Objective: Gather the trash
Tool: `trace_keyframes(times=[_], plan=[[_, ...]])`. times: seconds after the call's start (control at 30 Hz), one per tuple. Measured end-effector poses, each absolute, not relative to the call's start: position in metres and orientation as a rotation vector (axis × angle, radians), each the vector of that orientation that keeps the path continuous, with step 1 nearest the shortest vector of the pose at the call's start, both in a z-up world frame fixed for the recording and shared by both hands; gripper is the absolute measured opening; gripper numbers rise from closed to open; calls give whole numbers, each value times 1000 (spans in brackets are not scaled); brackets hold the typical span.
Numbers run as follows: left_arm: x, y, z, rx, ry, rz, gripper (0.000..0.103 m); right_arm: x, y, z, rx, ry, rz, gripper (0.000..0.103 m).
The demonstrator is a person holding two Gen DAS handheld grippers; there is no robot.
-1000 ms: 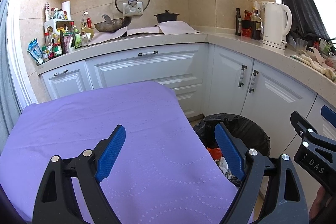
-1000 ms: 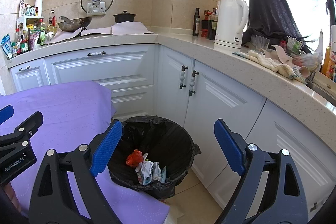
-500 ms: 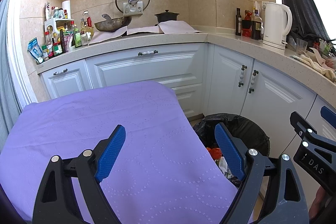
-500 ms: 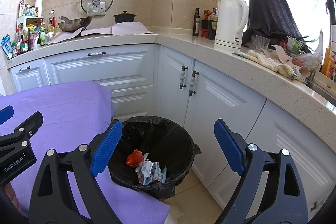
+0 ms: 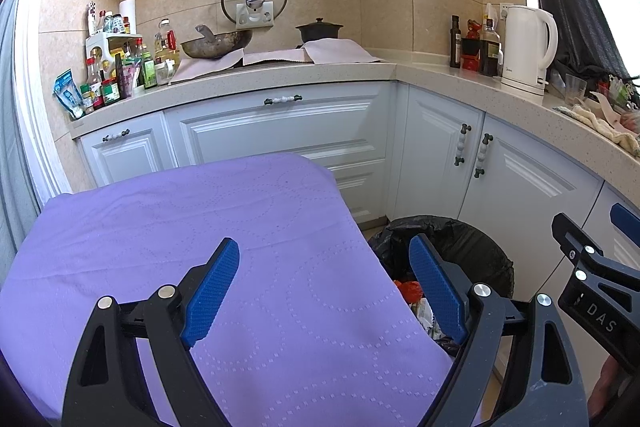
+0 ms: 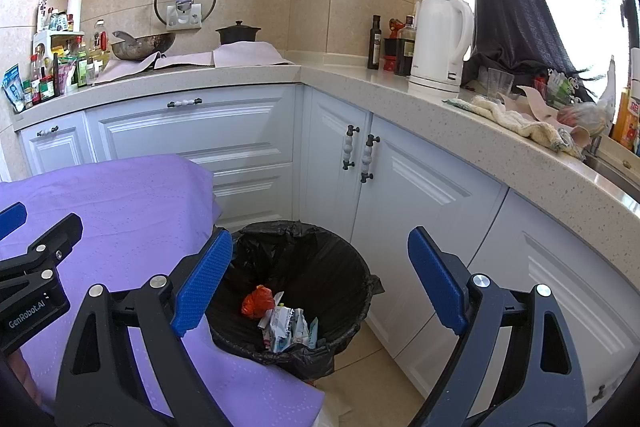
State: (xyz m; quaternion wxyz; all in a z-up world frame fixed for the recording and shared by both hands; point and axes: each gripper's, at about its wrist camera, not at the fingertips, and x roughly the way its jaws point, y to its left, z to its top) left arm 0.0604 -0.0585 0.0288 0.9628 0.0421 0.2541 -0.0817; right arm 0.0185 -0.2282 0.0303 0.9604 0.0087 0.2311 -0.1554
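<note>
Both tongs under my control stand wide apart with nothing between the pads. My left gripper [image 5: 324, 287] hangs over the purple-covered table [image 5: 160, 227], its blue pads above the cloth near the table's right edge, not touching it as far as I can see. My right gripper [image 6: 320, 279] points down toward the trash bin [image 6: 360, 267], one pad over the table's right edge, the other over the white cabinets [image 6: 420, 195].

Each gripper shows at the edge of the other's view: the right one at the far right of the left wrist picture, the left one at the far left of the right wrist picture.

The bin, lined with a black bag, stands on the floor just beside the table's right edge, in the corner where the two cabinet runs meet. Trash lies at its bottom: a crumpled red piece [image 6: 258, 301] and, just beside it, a heap of white and blue wrappers [image 6: 288, 327]. From the left wrist the bin is half hidden behind the table edge and the pad.

The cloth surface in view carries no object.

On the worktop: a wok [image 5: 216, 45] and a black pot [image 5: 320, 31] at the back edge, a white kettle [image 6: 440, 43] past the corner, a towel [image 6: 516, 121] further right.
</note>
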Motion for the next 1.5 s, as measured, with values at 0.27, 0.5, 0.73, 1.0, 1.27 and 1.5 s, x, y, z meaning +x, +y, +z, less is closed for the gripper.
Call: trace_keyframes(times=[0.27,0.5,0.73,1.0,1.27,1.5], plan=[[60,-57,28,82,515,-166,84,19,-228,31,17,470,-314,87],[60,-56,27,81,517,-164,84,19,-228,31,18,470,-315,87],[60,-57,27,84,516,-162,84,19,-228,30,18,471,-314,87],[59,-57,25,84,516,-160,84,19,-227,31,18,473,-315,87],[60,-59,26,80,513,-164,84,19,-227,31,18,473,-314,87],[59,-60,28,82,510,-164,84,20,-226,31,19,478,-313,87]])
